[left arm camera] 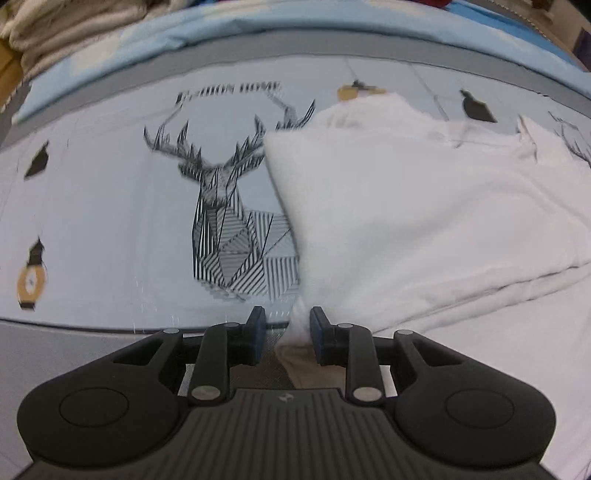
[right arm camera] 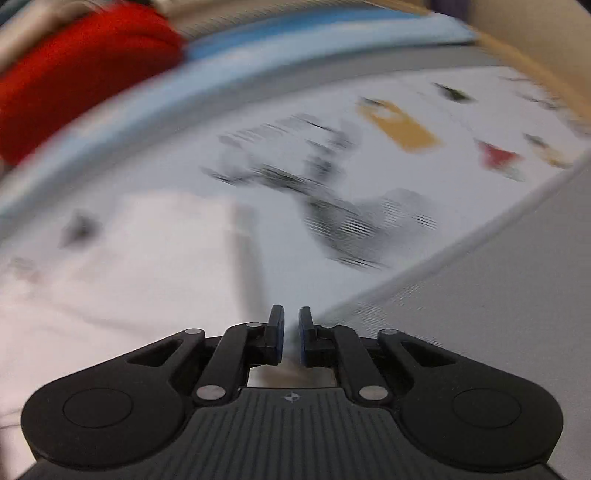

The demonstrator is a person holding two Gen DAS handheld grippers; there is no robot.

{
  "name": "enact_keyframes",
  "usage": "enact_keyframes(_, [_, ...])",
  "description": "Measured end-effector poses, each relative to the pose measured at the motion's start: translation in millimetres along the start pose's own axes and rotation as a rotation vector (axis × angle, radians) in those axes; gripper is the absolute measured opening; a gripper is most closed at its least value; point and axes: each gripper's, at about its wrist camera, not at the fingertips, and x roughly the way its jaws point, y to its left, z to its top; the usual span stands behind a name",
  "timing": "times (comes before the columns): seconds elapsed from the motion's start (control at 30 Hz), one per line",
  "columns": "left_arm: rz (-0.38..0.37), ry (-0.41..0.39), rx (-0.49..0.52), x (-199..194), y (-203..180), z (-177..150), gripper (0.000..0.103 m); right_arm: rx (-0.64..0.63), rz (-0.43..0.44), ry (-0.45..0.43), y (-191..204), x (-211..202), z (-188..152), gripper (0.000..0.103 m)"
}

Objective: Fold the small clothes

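Observation:
A white garment (left arm camera: 406, 206) lies partly folded on a pale sheet printed with a deer (left arm camera: 229, 221). A bunched corner of it rises into my left gripper (left arm camera: 287, 321), whose jaws stand part open with the cloth against the right pad (left arm camera: 318, 325). In the right wrist view, which is blurred by motion, the white garment (right arm camera: 122, 266) lies at the left. My right gripper (right arm camera: 290, 321) is nearly shut with a narrow gap, and I cannot tell whether cloth is between the pads.
The printed sheet (right arm camera: 369, 177) has a grey border (left arm camera: 92, 347) near me and a blue band (left arm camera: 184, 33) at the back. Beige folded cloth (left arm camera: 48, 33) is stacked at the far left. A red item (right arm camera: 74, 70) lies at the back.

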Motion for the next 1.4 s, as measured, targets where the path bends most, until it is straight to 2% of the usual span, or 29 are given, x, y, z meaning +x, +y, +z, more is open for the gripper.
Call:
enact_keyframes(0.1, [-0.105, -0.072, -0.063, -15.2, 1.4, 5.8, 0.030, 0.037, 0.160, -0.076, 2.1, -14.7, 3.4, 0.013])
enact_keyframes(0.13, [-0.141, -0.086, -0.080, -16.5, 2.7, 5.2, 0.030, 0.026, 0.203, -0.101, 6.0, -18.8, 2.9, 0.016])
enact_keyframes(0.2, [-0.160, -0.044, -0.084, -7.4, 3.4, 2.1, 0.030, 0.008, 0.271, -0.100, 13.9, -18.5, 1.4, 0.019])
enact_keyframes(0.23, [-0.135, 0.005, -0.074, 1.4, 2.6, -1.7, 0.030, 0.011, 0.289, -0.077, 14.1, -13.3, 1.5, 0.019])
enact_keyframes(0.27, [-0.107, 0.039, -0.057, 10.3, 2.2, -5.6, 0.030, 0.018, 0.288, -0.039, 13.7, -6.0, -0.3, 0.020])
enact_keyframes(0.3, [-0.092, 0.047, -0.038, 14.6, 2.6, -8.5, 0.037, 0.018, 0.256, 0.004, 13.6, 2.5, -2.4, 0.021])
enact_keyframes(0.37, [-0.107, 0.041, -0.065, 11.2, 9.5, -8.4, 0.038, -0.012, 0.128, 0.090, 12.9, 22.3, -8.9, 0.025])
enact_keyframes(0.4, [-0.120, 0.024, -0.084, 6.5, 12.1, -6.6, 0.037, -0.012, 0.095, 0.103, 10.6, 27.3, -11.6, 0.031])
enact_keyframes(0.43, [-0.134, -0.005, -0.099, 0.1, 14.8, -4.7, 0.037, 0.007, 0.086, 0.098, 8.8, 28.4, -11.6, 0.040])
enact_keyframes(0.5, [-0.159, -0.037, -0.110, -4.3, 16.3, -3.2, 0.037, 0.040, 0.125, 0.049, 7.9, 20.8, -6.9, 0.040])
enact_keyframes(0.57, [-0.147, 0.008, -0.093, 6.2, 14.2, -7.2, 0.037, 0.012, 0.162, 0.007, 14.3, 13.8, -5.6, 0.038])
enact_keyframes(0.6, [-0.122, 0.054, -0.071, 13.9, 11.7, -12.0, 0.043, -0.023, 0.137, 0.019, 17.1, 15.5, -7.1, 0.038])
enact_keyframes(0.63, [-0.114, 0.058, -0.056, 13.9, 10.7, -15.3, 0.046, -0.051, 0.086, 0.039, 18.4, 20.2, -9.6, 0.038])
enact_keyframes(0.67, [-0.103, 0.048, -0.050, 9.1, 9.6, -16.4, 0.046, -0.061, 0.033, 0.066, 16.3, 25.4, -14.7, 0.043])
enact_keyframes(0.7, [-0.093, 0.037, -0.053, 0.6, 9.2, -15.9, 0.046, -0.033, 0.030, 0.072, 11.6, 26.9, -16.3, 0.048])
enact_keyframes(0.73, [-0.086, 0.008, -0.061, -9.6, 9.6, -15.4, 0.046, 0.018, 0.041, 0.065, 5.8, 23.9, -15.8, 0.046])
enact_keyframes(0.8, [-0.095, -0.091, -0.093, -43.2, 12.4, -18.6, 0.046, 0.084, 0.047, -0.001, -0.7, 2.7, -11.1, 0.043])
enact_keyframes(0.93, [-0.154, -0.192, -0.153, -102.8, 23.4, -32.0, 0.044, -0.019, 0.137, -0.231, 7.9, -73.6, -15.7, 0.043])
enact_keyframes(1.03, [-0.154, -0.245, -0.173, -143.5, 23.8, -53.3, 0.044, -0.076, 0.198, -0.274, 4.0, -118.8, -25.3, 0.043])
enact_keyframes(1.13, [-0.216, -0.298, -0.184, -178.1, 19.8, -96.1, 0.044, -0.105, 0.280, -0.281, -17.7, -160.2, -49.1, 0.043])
enact_keyframes(1.2, [-0.225, -0.315, -0.162, -192.2, 12.1, -132.2, 0.044, -0.121, 0.299, -0.268, -34.7, -181.3, -73.2, 0.043])
enact_keyframes(1.27, [-0.230, -0.308, -0.145, -190.9, 4.1, -170.3, 0.043, -0.129, 0.302, -0.225, -55.3, -192.1, -103.9, 0.043])
enact_keyframes(1.4, [-0.256, -0.198, -0.197, -154.4, -3.0, -233.8, 0.040, -0.110, 0.243, -0.114, -91.3, -187.7, -157.5, 0.043])
